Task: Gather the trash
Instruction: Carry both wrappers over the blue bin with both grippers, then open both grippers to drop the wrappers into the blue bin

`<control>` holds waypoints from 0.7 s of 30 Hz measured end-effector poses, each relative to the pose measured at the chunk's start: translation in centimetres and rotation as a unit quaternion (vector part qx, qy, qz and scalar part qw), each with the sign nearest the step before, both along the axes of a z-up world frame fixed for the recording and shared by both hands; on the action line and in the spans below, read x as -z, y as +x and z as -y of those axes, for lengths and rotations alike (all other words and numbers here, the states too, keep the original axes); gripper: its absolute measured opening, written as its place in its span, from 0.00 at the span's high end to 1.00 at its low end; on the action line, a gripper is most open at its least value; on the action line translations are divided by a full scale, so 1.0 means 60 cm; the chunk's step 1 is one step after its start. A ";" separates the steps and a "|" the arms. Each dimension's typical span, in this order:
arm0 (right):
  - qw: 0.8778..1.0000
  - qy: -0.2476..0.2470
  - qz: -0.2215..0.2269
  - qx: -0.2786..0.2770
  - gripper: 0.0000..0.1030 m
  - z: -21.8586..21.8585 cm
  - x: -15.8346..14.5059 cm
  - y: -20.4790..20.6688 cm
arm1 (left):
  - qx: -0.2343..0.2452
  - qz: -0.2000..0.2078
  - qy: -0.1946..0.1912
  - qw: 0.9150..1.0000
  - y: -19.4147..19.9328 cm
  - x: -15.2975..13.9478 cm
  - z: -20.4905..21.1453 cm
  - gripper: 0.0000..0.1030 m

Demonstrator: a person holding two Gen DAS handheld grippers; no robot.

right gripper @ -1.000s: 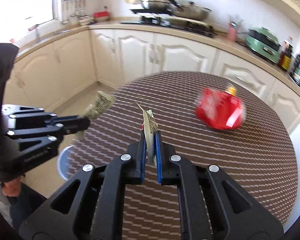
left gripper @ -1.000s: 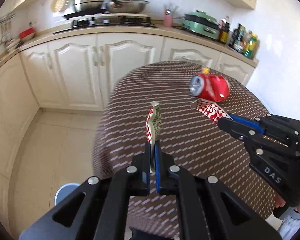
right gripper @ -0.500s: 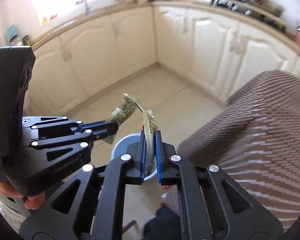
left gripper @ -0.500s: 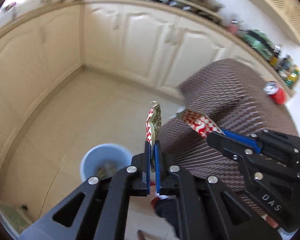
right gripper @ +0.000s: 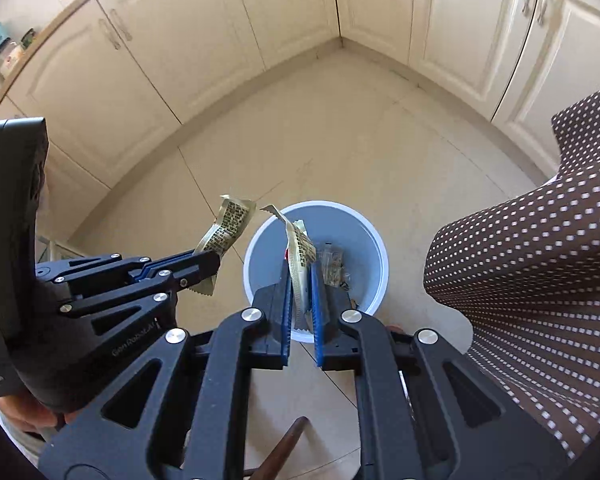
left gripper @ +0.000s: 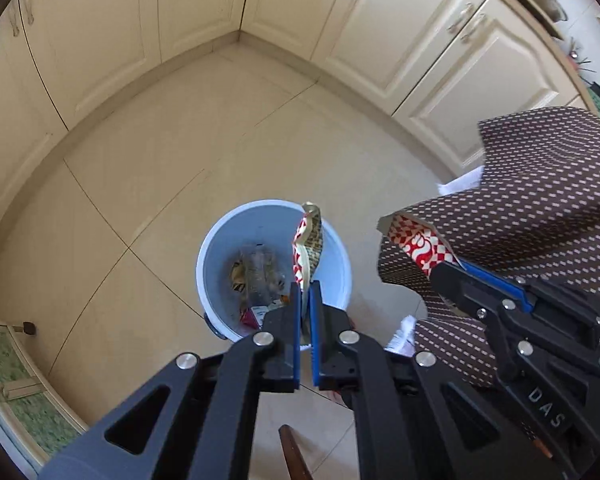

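Observation:
My left gripper (left gripper: pixel 305 286) is shut on a red-and-white snack wrapper (left gripper: pixel 309 246), held above a pale blue waste bin (left gripper: pixel 216 248) on the floor. The bin holds several scraps. My right gripper (right gripper: pixel 300 276) is shut on a second wrapper (right gripper: pixel 300 252), cream with black print on this side, over the same bin (right gripper: pixel 364 228). In the left wrist view the right gripper (left gripper: pixel 446 270) shows at the right with its wrapper's red checked side (left gripper: pixel 420 242). In the right wrist view the left gripper (right gripper: pixel 214 260) shows at the left with its wrapper (right gripper: pixel 230 226).
A table with a brown dotted cloth (left gripper: pixel 540 208) (right gripper: pixel 540 260) hangs close on the right of the bin. Cream kitchen cabinets (left gripper: pixel 100 32) run around the tiled floor (left gripper: pixel 180 140). A brown wooden stick (right gripper: pixel 284 444) pokes up at the bottom edge.
Both grippers have swung from over the table, where a red can lay, down toward the floor. They now hang over the bin with their wrappers still held.

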State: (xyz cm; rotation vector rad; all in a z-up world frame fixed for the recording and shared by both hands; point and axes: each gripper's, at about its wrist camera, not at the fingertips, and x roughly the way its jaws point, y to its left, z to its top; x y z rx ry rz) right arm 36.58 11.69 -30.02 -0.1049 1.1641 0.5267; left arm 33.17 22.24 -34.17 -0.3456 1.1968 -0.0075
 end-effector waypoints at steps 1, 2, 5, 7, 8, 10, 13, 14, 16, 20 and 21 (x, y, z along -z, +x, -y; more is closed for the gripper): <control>1.000 0.000 -0.003 0.003 0.91 0.001 0.008 -0.004 | -0.001 -0.002 -0.004 1.000 0.007 0.011 -0.004 0.96; 1.000 0.000 -0.007 0.008 0.91 0.000 0.018 0.005 | -0.002 -0.003 -0.010 1.000 0.008 0.021 -0.009 0.96; 1.000 -0.001 -0.014 0.016 0.91 0.001 0.041 0.007 | -0.010 -0.003 -0.029 1.000 0.023 0.052 -0.020 0.95; 1.000 0.000 -0.022 0.022 0.91 0.002 0.056 0.018 | -0.014 -0.011 -0.033 0.999 0.026 0.064 -0.027 0.86; 0.999 0.000 -0.024 0.025 0.91 0.001 0.062 0.022 | -0.015 -0.013 -0.033 0.999 0.031 0.067 -0.028 0.80; 0.999 0.000 -0.031 0.028 0.91 0.003 0.072 0.025 | -0.016 -0.007 -0.024 1.000 0.041 0.068 -0.021 0.69; 0.999 -0.001 -0.035 0.031 0.91 0.003 0.081 0.033 | -0.013 -0.008 -0.021 1.000 0.039 0.065 -0.015 0.68; 0.999 0.000 -0.037 0.031 0.91 0.002 0.083 0.033 | -0.014 -0.010 -0.023 1.000 0.039 0.068 -0.015 0.68; 0.999 -0.001 -0.037 0.032 0.91 0.001 0.083 0.033 | -0.016 -0.015 -0.022 1.000 0.035 0.072 -0.017 0.68; 0.999 -0.001 -0.039 0.031 0.91 -0.003 0.087 0.033 | -0.019 -0.019 -0.028 0.999 0.032 0.075 -0.021 0.67; 0.999 0.000 -0.041 0.031 0.91 -0.004 0.088 0.033 | -0.021 -0.019 -0.029 0.999 0.032 0.076 -0.022 0.66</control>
